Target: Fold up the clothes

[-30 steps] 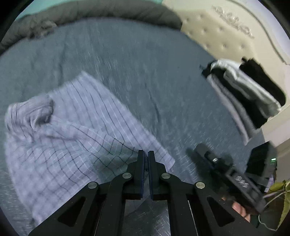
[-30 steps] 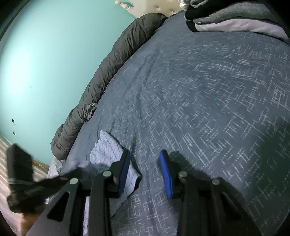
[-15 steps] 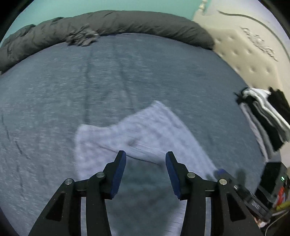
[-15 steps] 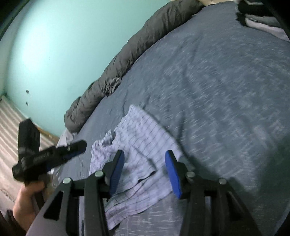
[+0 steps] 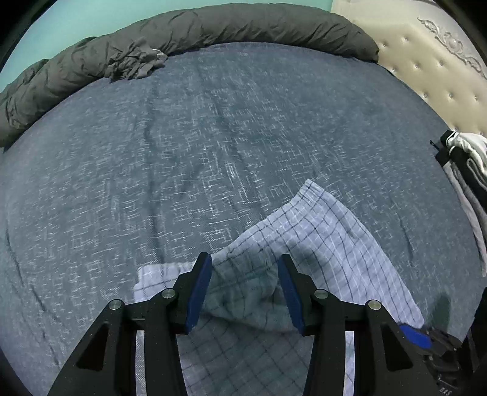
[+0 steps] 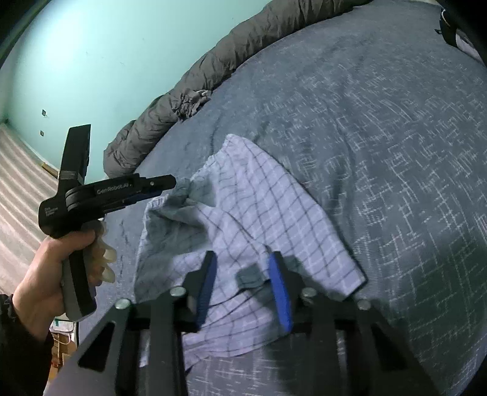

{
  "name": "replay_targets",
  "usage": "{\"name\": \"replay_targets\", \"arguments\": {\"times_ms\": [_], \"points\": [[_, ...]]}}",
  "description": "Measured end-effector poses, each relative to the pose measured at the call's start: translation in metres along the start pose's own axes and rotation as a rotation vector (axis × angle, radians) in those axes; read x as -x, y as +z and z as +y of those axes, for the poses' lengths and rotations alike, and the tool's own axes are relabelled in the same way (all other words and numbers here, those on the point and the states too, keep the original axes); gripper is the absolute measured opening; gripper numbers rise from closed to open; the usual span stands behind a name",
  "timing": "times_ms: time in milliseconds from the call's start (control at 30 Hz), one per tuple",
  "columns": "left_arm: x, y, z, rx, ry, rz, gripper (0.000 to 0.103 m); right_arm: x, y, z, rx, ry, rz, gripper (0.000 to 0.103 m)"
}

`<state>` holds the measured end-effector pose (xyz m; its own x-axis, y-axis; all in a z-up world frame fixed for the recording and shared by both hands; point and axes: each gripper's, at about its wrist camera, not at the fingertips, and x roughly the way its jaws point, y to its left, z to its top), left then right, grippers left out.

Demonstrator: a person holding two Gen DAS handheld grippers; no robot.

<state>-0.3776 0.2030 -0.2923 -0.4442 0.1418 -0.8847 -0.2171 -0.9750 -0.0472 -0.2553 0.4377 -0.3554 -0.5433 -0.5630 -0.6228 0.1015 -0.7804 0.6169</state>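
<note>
A pale checked cloth [image 5: 319, 231] lies rumpled on the blue-grey bedspread [image 5: 182, 152]. My left gripper [image 5: 243, 274] hovers open over the cloth's near bunched part, and neither pad presses on it. In the right wrist view the same cloth [image 6: 258, 195] spreads out ahead. My right gripper [image 6: 243, 274] stands over its near edge with the jaws closing. A raised fold lies between them, and the pads are clear of it. A hand [image 6: 45, 274] holds the left gripper [image 6: 164, 185] beside the cloth's bunched left corner.
A rolled dark grey duvet [image 5: 213, 27] lines the bed's far edge under a teal wall [image 6: 106, 61]. A stack of folded clothes [image 5: 468, 158] sits at the right by the padded headboard [image 5: 426, 61]. A striped floor [image 6: 18, 170] lies beyond the bed's left side.
My left gripper went from shut to open and swung across the cloth. My right gripper came over the cloth's near edge, and its jaws widened and then narrowed.
</note>
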Motion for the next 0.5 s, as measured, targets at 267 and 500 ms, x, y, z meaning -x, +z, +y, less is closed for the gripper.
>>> {"name": "replay_targets", "arguments": {"times_ms": [267,500], "points": [[-0.012,-0.003,-0.005,-0.024,0.012,0.015,0.025,0.001,-0.005,0.001,0.031,-0.029,0.01,0.002],[0.007,-0.001,-0.002,-0.009,0.014,-0.057,0.012,0.011,-0.006,-0.001,0.015,-0.011,-0.022,0.001]]}}
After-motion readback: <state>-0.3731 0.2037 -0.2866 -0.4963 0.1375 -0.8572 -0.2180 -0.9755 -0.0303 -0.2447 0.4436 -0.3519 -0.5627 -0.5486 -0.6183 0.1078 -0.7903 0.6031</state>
